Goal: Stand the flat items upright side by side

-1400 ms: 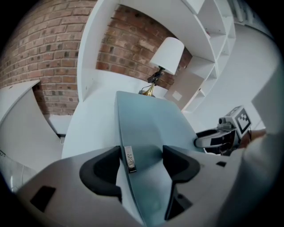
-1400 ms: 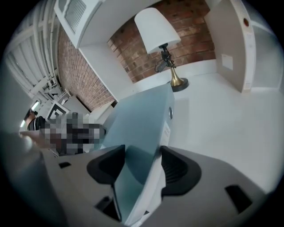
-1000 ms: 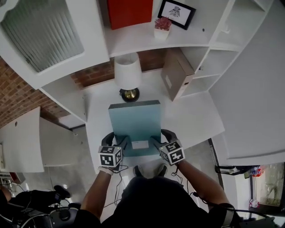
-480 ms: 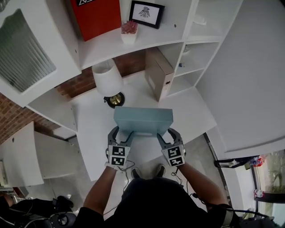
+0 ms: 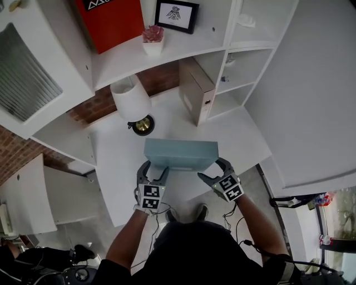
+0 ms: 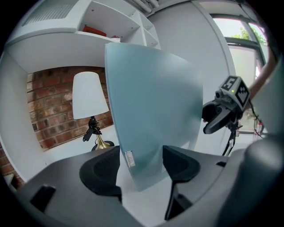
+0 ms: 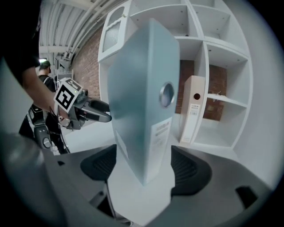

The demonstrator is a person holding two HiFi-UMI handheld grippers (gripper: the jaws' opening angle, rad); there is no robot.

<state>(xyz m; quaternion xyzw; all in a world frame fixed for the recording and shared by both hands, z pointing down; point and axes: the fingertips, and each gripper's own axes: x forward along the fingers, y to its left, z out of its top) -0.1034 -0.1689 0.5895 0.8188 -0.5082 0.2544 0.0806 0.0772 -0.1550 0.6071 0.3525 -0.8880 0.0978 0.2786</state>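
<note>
Spine label (image 7: 160, 133) print unreadable. Blue binder (image 5: 181, 155) upright, flat second ago. Left gripper (image 5: 154, 170) pinches it; right gripper (image 5: 213, 170) jaws opening round it.

Inspection of the desk (image 5: 239, 139):

1 binder (image 5: 181, 155) is found upright on the desk, close to its front edge. A lamp (image 5: 132, 100) is set behind it and to the left, at the back wall. 1 box file (image 5: 196, 92) is stood upright behind it and to the right, just beside the open compartments of the shelf unit (image 5: 247, 72).

On the shelf (image 5: 183, 42) above the lamp, 3 items are placed: a box (image 5: 111, 19) at left, a potted plant (image 5: 152, 38) to its right, and a framed picture (image 5: 176, 15) right of and behind the plant.
</note>
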